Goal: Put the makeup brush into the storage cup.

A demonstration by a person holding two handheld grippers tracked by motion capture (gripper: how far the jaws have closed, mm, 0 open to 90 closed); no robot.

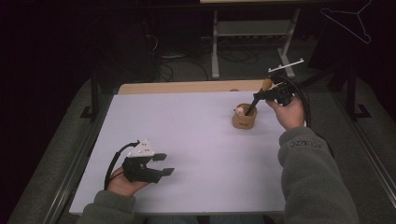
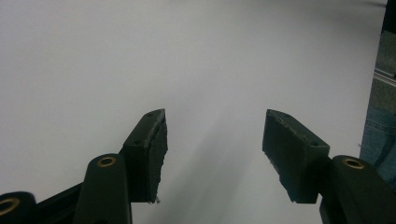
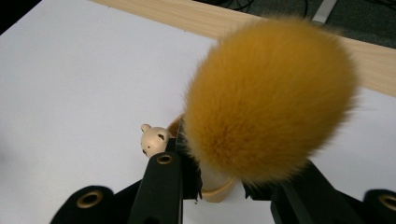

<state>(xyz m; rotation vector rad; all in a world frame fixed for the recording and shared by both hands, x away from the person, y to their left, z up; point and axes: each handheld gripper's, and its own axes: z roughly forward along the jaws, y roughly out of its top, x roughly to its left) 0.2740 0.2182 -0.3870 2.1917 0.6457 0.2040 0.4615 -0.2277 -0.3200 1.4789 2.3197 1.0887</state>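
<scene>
Overhead first: my left gripper [image 1: 163, 164] rests low over the near left part of the white table [image 1: 187, 126], held in the left hand [image 1: 122, 183], its grey three-cornered plate on top and its jaws standing apart with nothing between them; my right gripper [image 1: 264, 94] is up at the far right, in the right hand [image 1: 290, 112], clamped on the dark handle of a makeup brush [image 1: 259, 93] whose orange bristle head points up and away while the handle's lower end slants down into a small tan cup [image 1: 244, 119]; the cup sits on the table near its far wooden edge [image 1: 187, 87], well apart from the left gripper, with a little bear figure [image 1: 240, 110] at its rim; a grey sleeve [image 1: 313, 177] covers the right forearm. Left gripper view: the two black jaws rise apart over the bare white table [image 2: 140, 56], pads [image 2: 159, 154] clear of everything; a strip of blue fabric [image 2: 378, 140] shows past the table's right edge. Right gripper view: the fluffy orange head of the makeup brush [image 3: 271, 98] stands just above the jaws, which are closed on the handle below it; the tan cup [image 3: 215, 192] peeks out beneath the bristles, and the bear figure [image 3: 154, 140] sits just left of the brush at the cup's rim; the wooden edge [image 3: 187, 18] runs across the top.
</scene>
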